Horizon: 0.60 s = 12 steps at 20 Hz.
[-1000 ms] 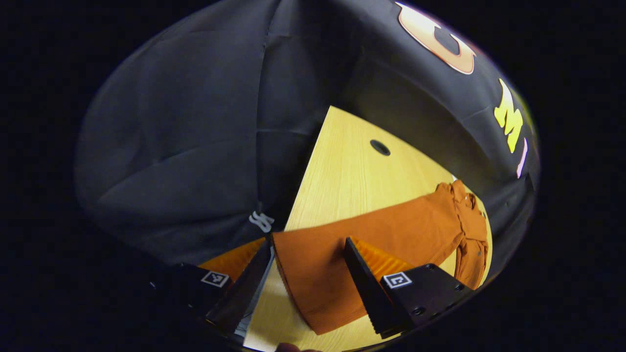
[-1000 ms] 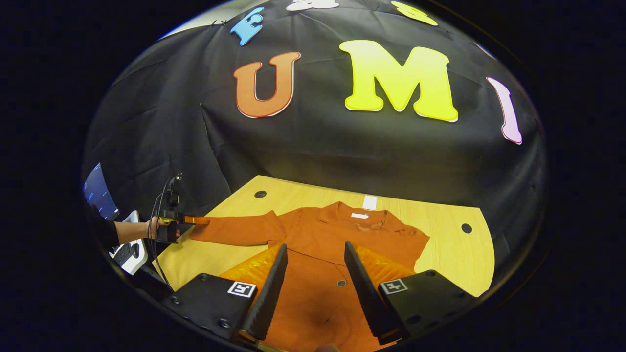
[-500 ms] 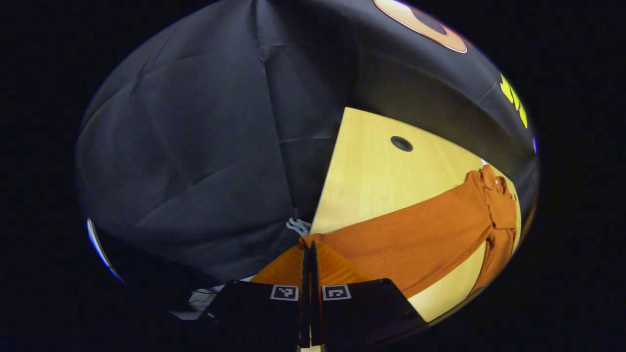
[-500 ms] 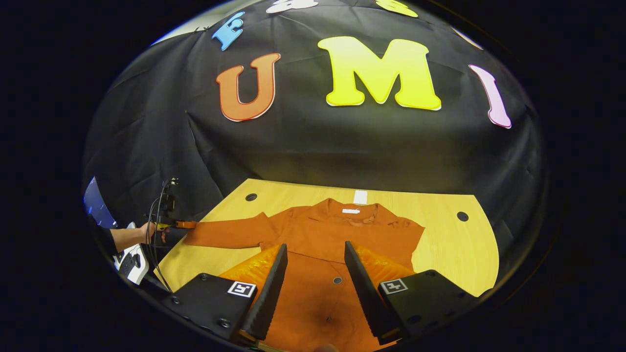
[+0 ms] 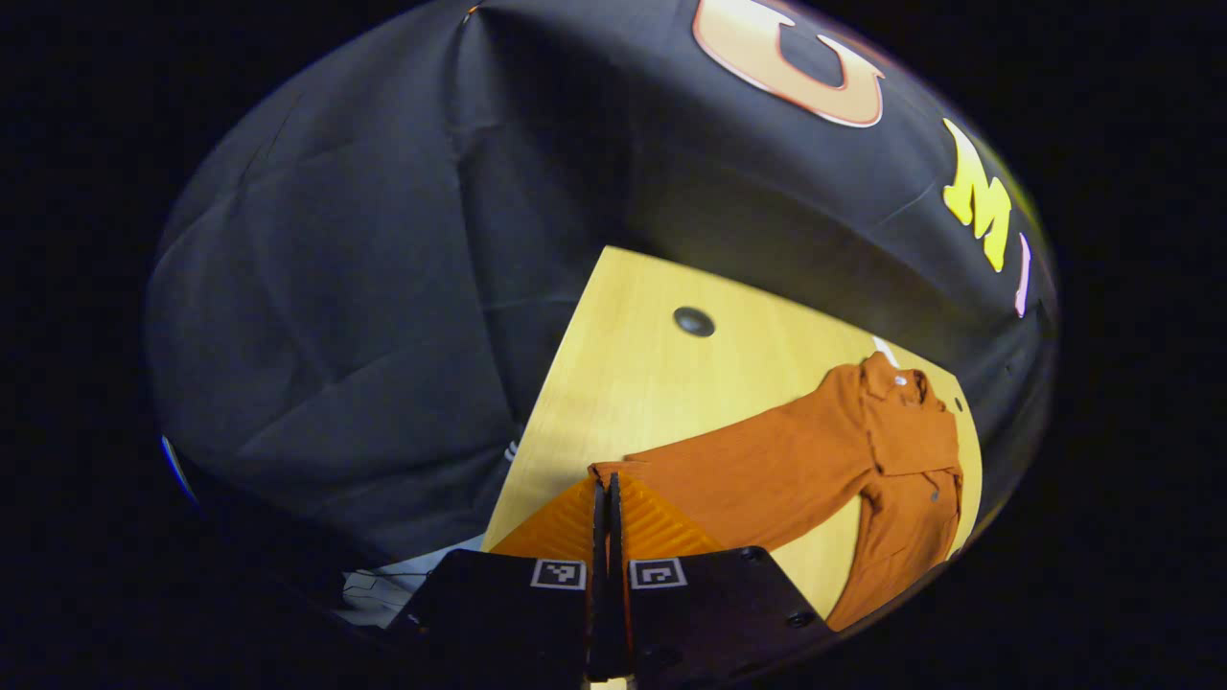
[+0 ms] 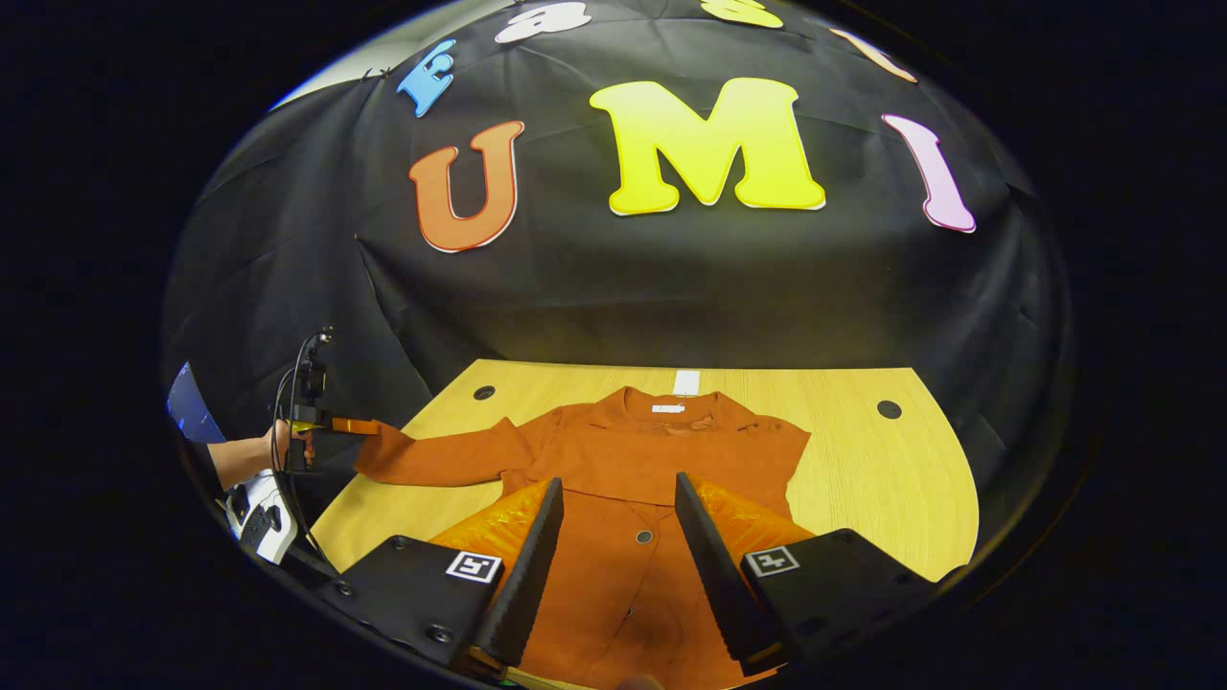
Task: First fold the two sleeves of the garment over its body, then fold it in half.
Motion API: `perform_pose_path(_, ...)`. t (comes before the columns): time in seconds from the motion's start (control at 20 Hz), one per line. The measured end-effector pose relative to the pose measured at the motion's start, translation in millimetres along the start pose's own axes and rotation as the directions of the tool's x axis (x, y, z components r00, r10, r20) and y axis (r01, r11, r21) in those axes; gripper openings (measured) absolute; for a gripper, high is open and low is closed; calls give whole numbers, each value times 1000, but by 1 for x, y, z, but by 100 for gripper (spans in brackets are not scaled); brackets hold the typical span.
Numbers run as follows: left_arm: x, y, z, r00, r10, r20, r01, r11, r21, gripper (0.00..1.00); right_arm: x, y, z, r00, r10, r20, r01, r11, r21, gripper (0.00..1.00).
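- The shirt (image 6: 633,479) lies flat on the table (image 6: 863,479), collar toward the far wall, front buttons up.
- Your left gripper (image 5: 606,498) has its fingers pressed together on the cuff (image 5: 613,471) of the outstretched sleeve (image 5: 757,470). In the right gripper view, this gripper (image 6: 350,425) holds the cuff raised just off the table at its left edge.
- Your right gripper (image 6: 613,537) hovers over the shirt's lower front with fingers spread, gripping nothing.
- Expect soft, light, limp cloth. It will likely drape and crease, not hold shape. A pinch at the cuff should suffice; carry the sleeve across the body in a low arc so it lands flat.
- The other sleeve's position is unclear; it appears already folded in.
- Obstacles: none on the shirt. Table grommet holes (image 6: 889,409) sit well apart from it. A white tag (image 6: 686,382) lies just beyond the collar. Cables (image 6: 288,383) trail from your left gripper; keep them off the cloth.
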<state>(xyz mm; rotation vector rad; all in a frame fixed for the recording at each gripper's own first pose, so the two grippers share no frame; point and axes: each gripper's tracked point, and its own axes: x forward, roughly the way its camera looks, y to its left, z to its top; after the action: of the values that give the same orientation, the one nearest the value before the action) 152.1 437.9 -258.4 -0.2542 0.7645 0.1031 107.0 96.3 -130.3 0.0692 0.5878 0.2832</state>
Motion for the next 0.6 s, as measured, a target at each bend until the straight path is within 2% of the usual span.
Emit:
perform_pose_path(0.3,-53,-103,76,993,-83,89,87,995,-39,3,-35,-22,12,998,13,65,-16,999,46,77)
perform_pose_path(0.6,-70,-221,91,987,-149,61,145,987,73,3,-73,-75,22,989,-35,145,19,993,116,77)
